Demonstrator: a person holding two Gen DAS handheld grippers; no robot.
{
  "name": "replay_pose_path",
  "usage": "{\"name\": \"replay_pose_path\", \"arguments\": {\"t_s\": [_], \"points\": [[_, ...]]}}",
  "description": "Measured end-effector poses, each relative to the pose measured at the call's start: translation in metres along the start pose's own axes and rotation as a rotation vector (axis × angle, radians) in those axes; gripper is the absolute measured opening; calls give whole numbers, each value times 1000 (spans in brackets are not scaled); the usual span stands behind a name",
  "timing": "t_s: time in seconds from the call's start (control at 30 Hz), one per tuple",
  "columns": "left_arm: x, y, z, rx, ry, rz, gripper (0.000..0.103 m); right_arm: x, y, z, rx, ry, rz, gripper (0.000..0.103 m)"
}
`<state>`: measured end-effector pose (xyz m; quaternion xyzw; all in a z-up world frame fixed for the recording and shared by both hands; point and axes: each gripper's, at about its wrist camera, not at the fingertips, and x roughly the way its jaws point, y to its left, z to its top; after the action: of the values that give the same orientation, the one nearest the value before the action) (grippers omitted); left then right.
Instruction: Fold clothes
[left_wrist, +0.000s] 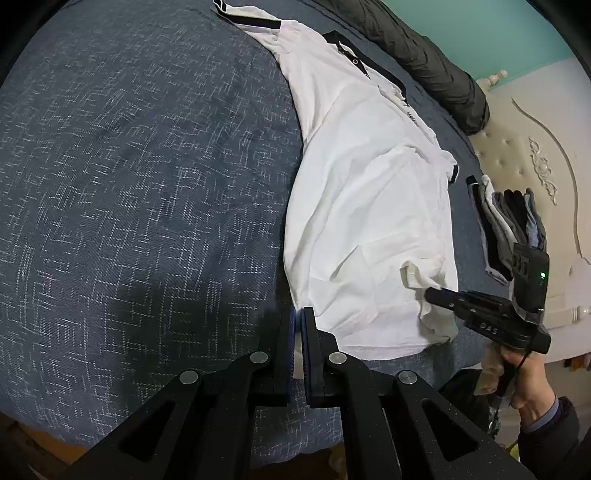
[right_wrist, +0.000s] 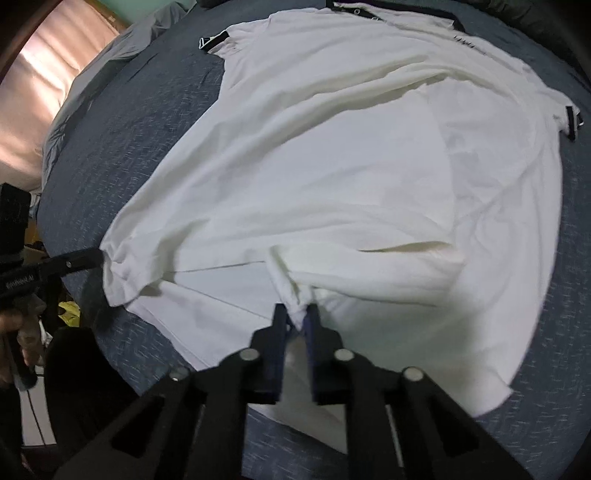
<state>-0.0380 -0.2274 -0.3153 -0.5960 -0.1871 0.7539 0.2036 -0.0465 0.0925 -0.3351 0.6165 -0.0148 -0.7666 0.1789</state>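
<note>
Left gripper (left_wrist: 300, 314) fingers pinching white shirt (left_wrist: 369, 206) hem, right gripper (right_wrist: 295, 314) clamping bunched hem, bed (left_wrist: 147, 166)

Left gripper (left_wrist: 300, 314): matte black linkage arms, four round silver pivot pins, blue pads on inner finger faces. Right gripper (right_wrist: 297, 314): same black build, blue pads, silver pins. In left wrist view, at 4 o'clock: right gripper body black, green LED, pale "DAS" lettering, black cable; right hand (left_wrist: 526, 384) bare skin, dark blue cuff.
</note>
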Motion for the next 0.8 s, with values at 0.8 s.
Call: {"name": "replay_pose_path", "arguments": {"t_s": [0.8], "points": [[-1,5,2,-24,-4,23,3,-132,-147,-92,169,-134,-148,4]]}}
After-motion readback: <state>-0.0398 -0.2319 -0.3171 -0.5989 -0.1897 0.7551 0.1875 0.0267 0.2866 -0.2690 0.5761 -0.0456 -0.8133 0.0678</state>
